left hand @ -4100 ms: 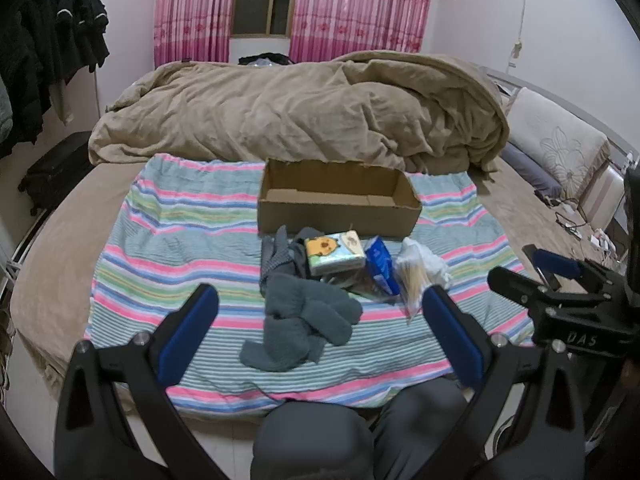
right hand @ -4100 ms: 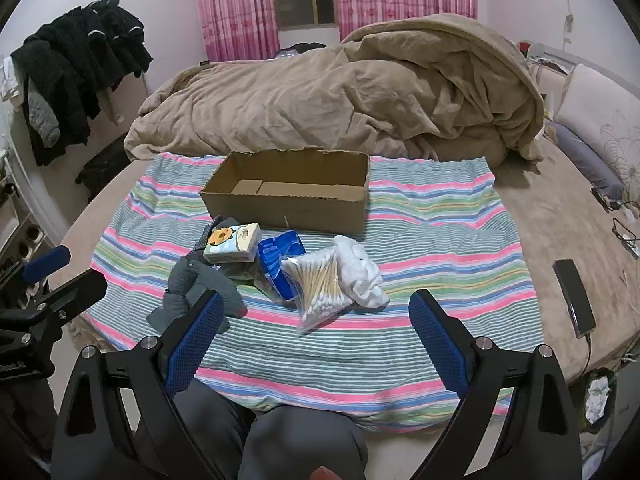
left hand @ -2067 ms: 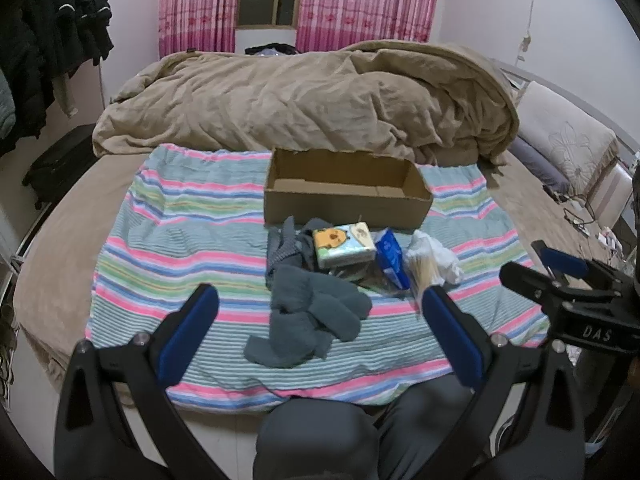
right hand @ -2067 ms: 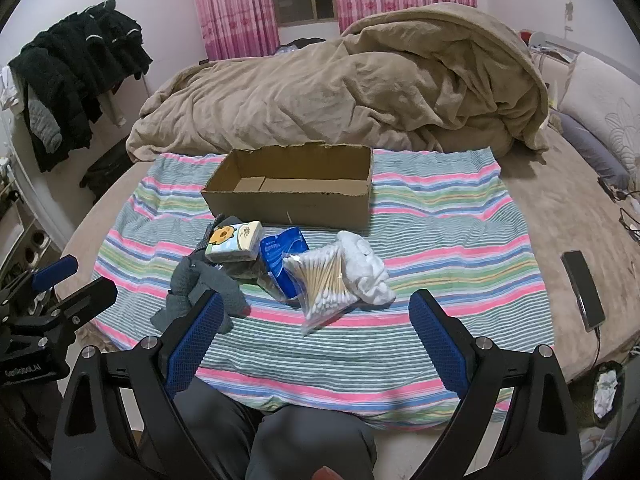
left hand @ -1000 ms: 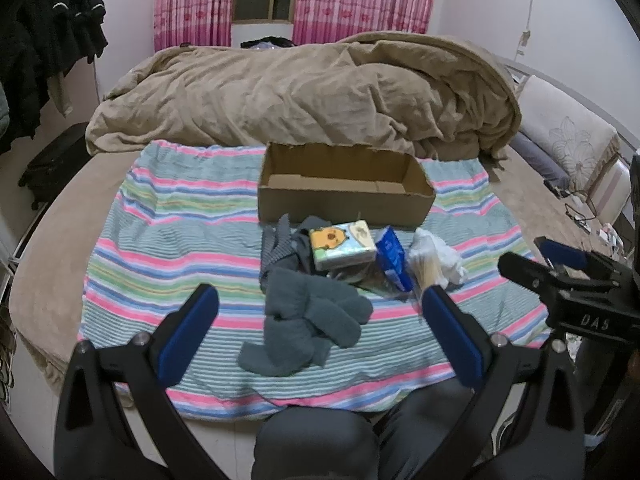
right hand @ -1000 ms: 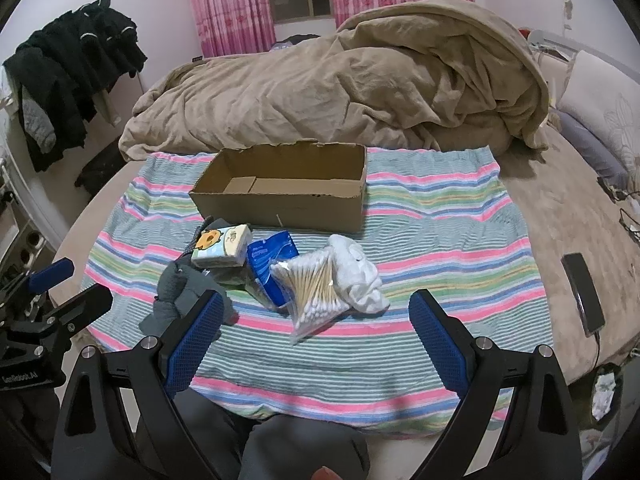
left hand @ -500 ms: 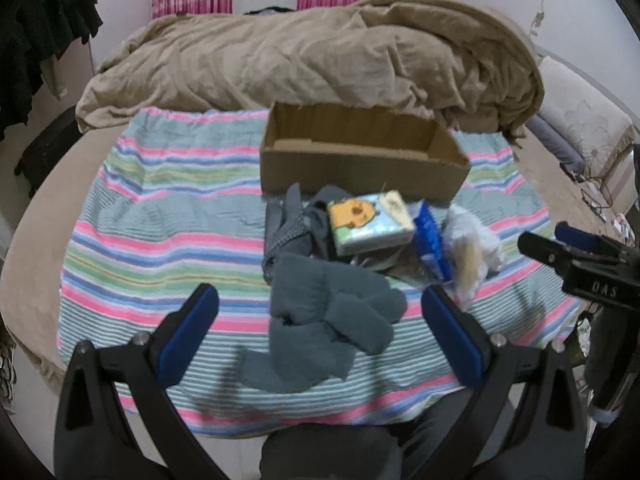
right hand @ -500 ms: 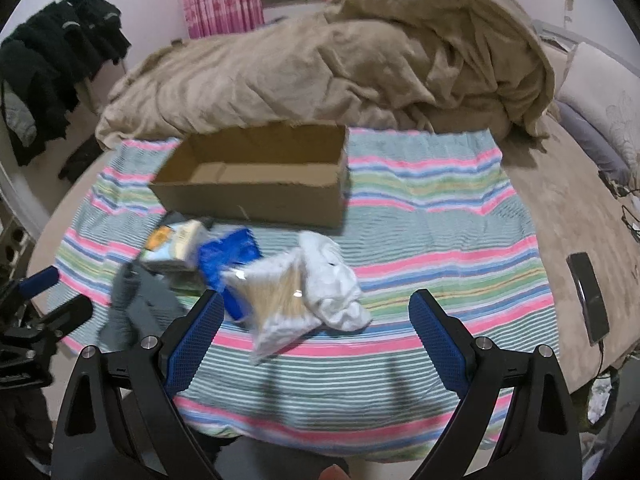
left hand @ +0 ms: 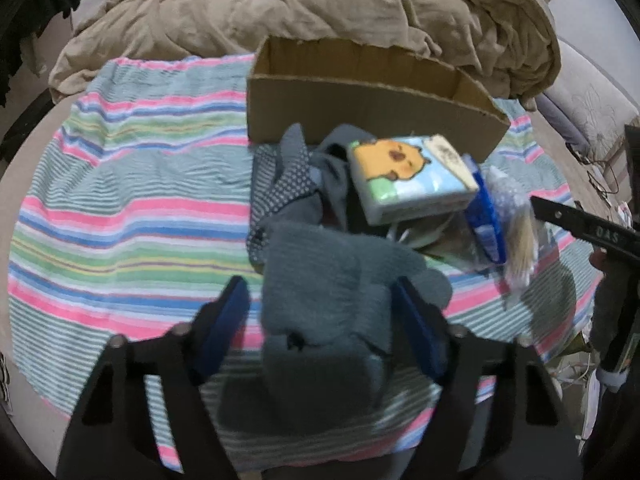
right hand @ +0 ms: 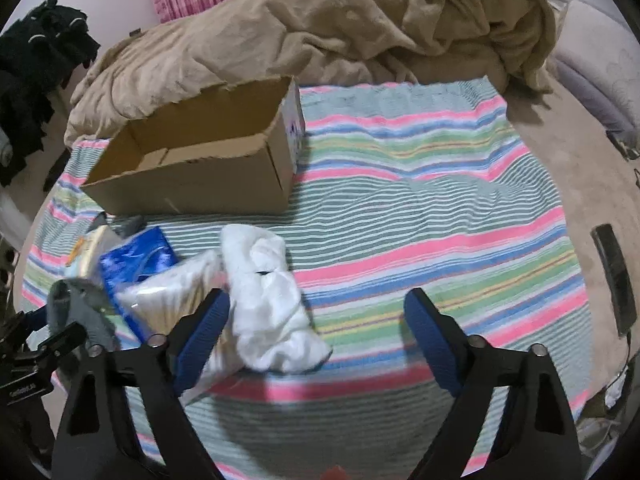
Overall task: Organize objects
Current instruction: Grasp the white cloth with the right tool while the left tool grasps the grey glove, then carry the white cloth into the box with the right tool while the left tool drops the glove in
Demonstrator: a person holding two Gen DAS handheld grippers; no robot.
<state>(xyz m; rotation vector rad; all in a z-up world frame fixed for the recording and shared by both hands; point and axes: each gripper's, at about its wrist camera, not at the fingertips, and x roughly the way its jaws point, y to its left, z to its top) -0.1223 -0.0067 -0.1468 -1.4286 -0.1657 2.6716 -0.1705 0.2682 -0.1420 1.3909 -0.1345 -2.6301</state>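
An open cardboard box stands on a striped blanket; it also shows in the right wrist view. In front of it lies a pile: grey socks, a tissue pack with a cartoon animal, a blue packet, a bag of cotton swabs and a white cloth. My left gripper is open, its jaws on either side of the grey socks. My right gripper is open, low over the blanket, its left finger beside the white cloth.
A rumpled tan duvet lies behind the box. A black phone lies on the bed at the right. Dark clothes hang at the left. A pillow sits far right.
Both grippers have moved forward and down toward the pile. The left one now has the grey socks between its open jaws; the right one has come close to the white cloth.
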